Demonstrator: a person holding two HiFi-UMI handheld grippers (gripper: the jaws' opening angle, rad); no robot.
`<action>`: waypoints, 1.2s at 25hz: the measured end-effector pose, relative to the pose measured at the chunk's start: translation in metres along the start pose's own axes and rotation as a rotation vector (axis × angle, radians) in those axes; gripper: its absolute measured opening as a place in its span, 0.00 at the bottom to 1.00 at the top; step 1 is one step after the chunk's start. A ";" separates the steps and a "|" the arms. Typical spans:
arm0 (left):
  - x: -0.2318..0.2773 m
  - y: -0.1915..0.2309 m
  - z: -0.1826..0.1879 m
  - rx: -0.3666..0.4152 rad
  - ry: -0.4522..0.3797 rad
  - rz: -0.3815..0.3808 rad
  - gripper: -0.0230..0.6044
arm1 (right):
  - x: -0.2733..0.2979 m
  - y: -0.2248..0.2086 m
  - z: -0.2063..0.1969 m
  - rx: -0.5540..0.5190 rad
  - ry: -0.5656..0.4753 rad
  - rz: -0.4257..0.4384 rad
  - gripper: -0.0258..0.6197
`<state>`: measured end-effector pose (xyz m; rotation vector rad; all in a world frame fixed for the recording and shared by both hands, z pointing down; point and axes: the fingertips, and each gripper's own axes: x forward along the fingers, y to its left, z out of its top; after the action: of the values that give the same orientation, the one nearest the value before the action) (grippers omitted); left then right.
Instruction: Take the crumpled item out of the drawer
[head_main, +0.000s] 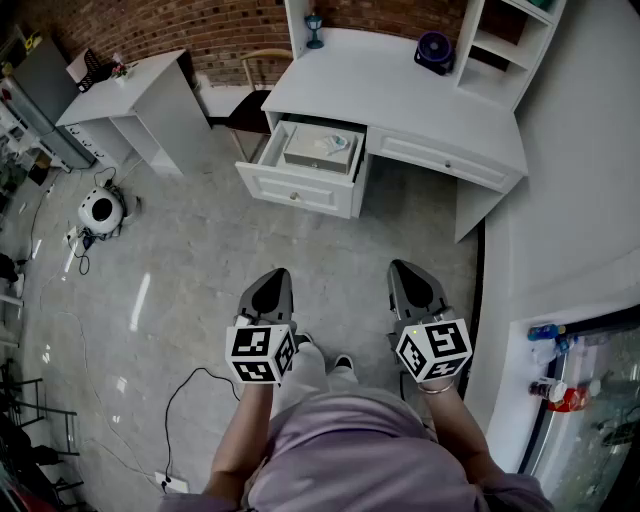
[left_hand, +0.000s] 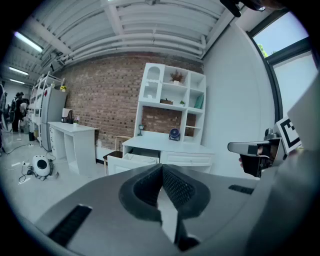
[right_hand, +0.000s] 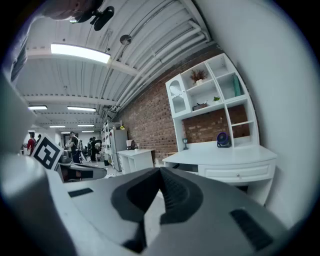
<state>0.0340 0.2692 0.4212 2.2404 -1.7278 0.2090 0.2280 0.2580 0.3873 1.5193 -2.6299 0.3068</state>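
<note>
A white desk (head_main: 400, 95) stands ahead with its left drawer (head_main: 300, 185) pulled out. Inside lies a pale crumpled item (head_main: 321, 147); its exact shape is hard to tell from here. The drawer (left_hand: 131, 159) also shows in the left gripper view, well beyond the jaws. My left gripper (head_main: 272, 280) and right gripper (head_main: 408, 272) are held side by side over the floor, well short of the desk. Both point toward it. Both left gripper (left_hand: 161, 171) and right gripper (right_hand: 160, 175) are shut with nothing between the pads.
A small dark fan (head_main: 434, 50) sits on the desk under a white shelf unit (head_main: 510, 40). A second white desk (head_main: 140, 95) and a round white device (head_main: 100, 210) stand at the left. A cable (head_main: 190, 390) trails on the floor. A wooden chair (head_main: 255, 80) stands beside the drawer.
</note>
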 end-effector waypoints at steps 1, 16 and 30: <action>0.000 0.000 0.001 0.001 -0.003 0.001 0.04 | 0.000 0.000 0.001 0.000 -0.004 0.000 0.04; -0.007 0.000 0.001 0.003 -0.012 0.027 0.04 | 0.003 0.006 -0.003 0.009 0.026 0.071 0.20; 0.062 0.054 0.015 -0.032 0.023 0.033 0.04 | 0.085 -0.016 0.011 0.046 0.048 0.084 0.34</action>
<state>-0.0023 0.1947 0.4336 2.1798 -1.7447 0.2113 0.1989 0.1755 0.3934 1.3978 -2.6719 0.4078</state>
